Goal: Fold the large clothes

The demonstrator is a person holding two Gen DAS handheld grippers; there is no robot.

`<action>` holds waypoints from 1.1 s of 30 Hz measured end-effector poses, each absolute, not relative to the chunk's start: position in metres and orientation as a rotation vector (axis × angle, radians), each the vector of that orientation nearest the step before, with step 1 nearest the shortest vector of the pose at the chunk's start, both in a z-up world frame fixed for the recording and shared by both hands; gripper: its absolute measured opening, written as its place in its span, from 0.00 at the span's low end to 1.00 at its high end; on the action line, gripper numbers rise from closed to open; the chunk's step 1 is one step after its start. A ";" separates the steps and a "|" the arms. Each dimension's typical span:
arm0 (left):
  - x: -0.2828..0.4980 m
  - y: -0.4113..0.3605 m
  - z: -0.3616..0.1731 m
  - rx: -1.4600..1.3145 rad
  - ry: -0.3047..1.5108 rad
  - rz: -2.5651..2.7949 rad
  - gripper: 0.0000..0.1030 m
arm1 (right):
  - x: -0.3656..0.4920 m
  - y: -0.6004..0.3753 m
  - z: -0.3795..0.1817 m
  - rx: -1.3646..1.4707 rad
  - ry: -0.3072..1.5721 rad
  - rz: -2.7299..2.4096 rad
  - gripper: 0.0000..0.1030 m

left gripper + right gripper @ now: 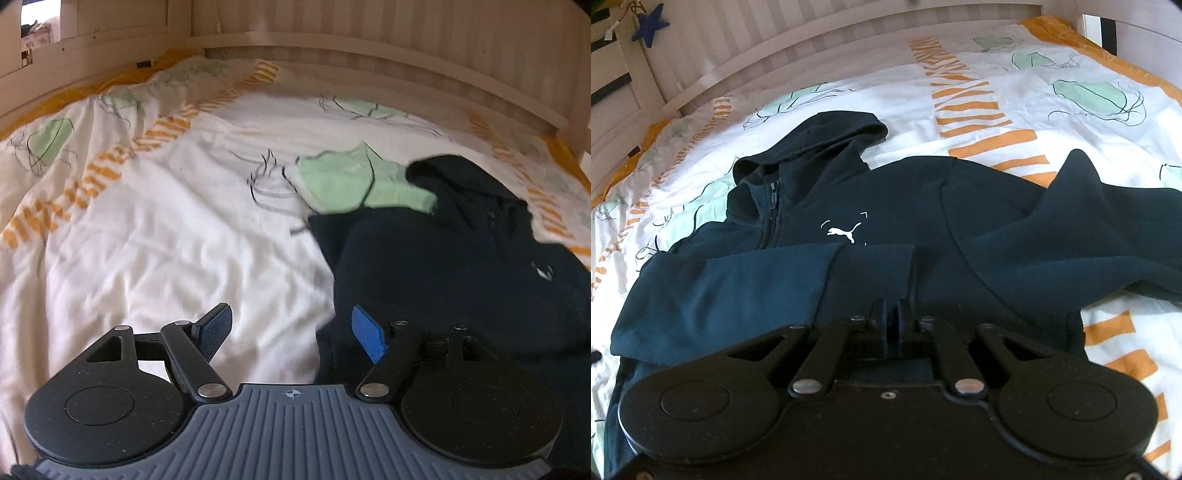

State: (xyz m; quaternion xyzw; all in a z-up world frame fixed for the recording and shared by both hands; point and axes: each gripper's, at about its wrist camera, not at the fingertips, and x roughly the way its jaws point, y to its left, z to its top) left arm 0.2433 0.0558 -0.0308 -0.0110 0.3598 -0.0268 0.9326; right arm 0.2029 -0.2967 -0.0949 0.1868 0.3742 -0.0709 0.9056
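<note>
A dark navy zip hoodie (908,192) with a white logo lies front up on the bed, hood toward the headboard. One sleeve (713,288) is folded across the chest. My right gripper (892,317) is shut on the sleeve's cuff (875,266), over the hoodie's middle. The other sleeve (1082,221) lies bunched at the right. In the left wrist view the hoodie (461,266) fills the right side. My left gripper (291,332) is open and empty above the hoodie's left edge and the bare duvet.
The bed is covered by a white duvet (155,229) with green and orange prints. A pale slatted wooden bed frame (369,44) runs along the far side. A blue star (650,24) hangs at the top left.
</note>
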 end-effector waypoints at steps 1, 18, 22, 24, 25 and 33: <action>0.252 0.054 -0.032 -0.025 0.731 -0.039 0.68 | 0.202 -0.296 -0.094 0.380 0.771 -0.148 0.16; 0.267 0.052 -0.077 -0.023 0.854 -0.059 0.69 | 0.198 -0.328 -0.092 0.569 0.663 -0.135 0.82; 0.261 0.051 -0.078 -0.023 0.842 -0.059 0.69 | 0.213 -0.313 -0.102 0.521 0.732 -0.115 0.76; 0.260 0.051 -0.078 -0.025 0.838 -0.056 0.69 | 0.219 -0.304 -0.105 0.500 0.762 -0.098 0.34; 0.259 0.051 -0.078 -0.026 0.837 -0.054 0.69 | 0.220 -0.298 -0.102 0.467 0.762 -0.105 0.21; 0.247 0.059 -0.057 -0.056 0.793 -0.055 0.69 | 0.201 -0.294 -0.062 0.323 0.626 -0.069 0.19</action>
